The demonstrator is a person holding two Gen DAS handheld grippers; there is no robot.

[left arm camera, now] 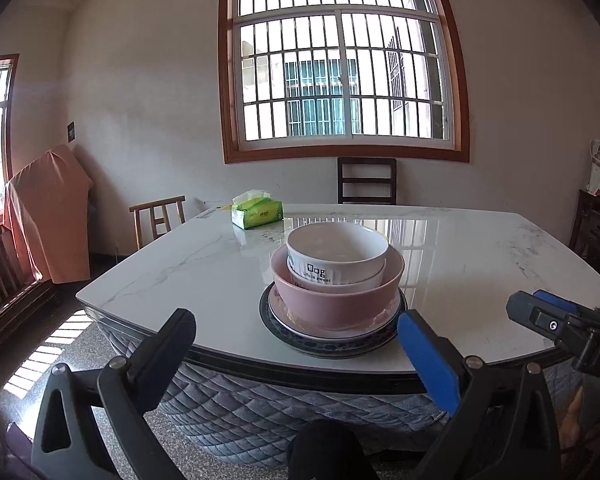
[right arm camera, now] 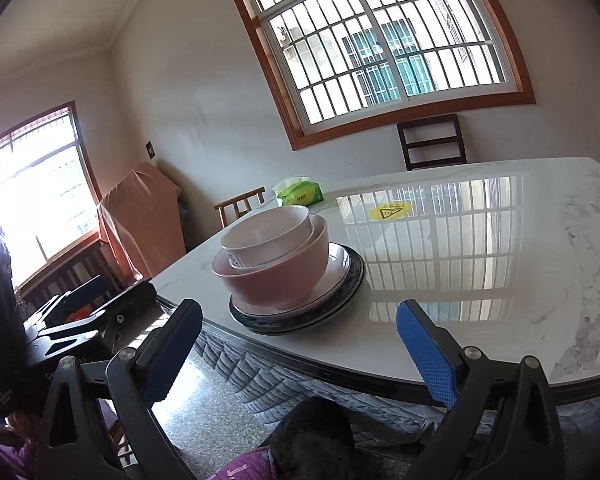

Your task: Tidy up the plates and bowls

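A stack of dishes stands near the front edge of the marble table (left arm camera: 480, 264). A white bowl (left arm camera: 338, 252) with black lettering sits inside a pink bowl (left arm camera: 336, 300), on a white plate (left arm camera: 328, 332), on a blue-rimmed plate (left arm camera: 332, 346). The stack also shows in the right wrist view: white bowl (right arm camera: 266, 236), pink bowl (right arm camera: 276, 280), blue-rimmed plate (right arm camera: 300, 318). My left gripper (left arm camera: 296, 334) is open and empty, held in front of the table edge, short of the stack. My right gripper (right arm camera: 298, 330) is open and empty, also off the table's front edge, to the right of the left one.
A green tissue pack (left arm camera: 257, 210) lies at the table's far left. A yellow sticker (right arm camera: 392, 212) is on the table top. Chairs stand behind the table (left arm camera: 366, 180) and at its left (left arm camera: 158, 220). A quilted skirt (left arm camera: 260, 412) hangs under the table edge. An orange-covered item (left arm camera: 46, 216) stands by the left wall.
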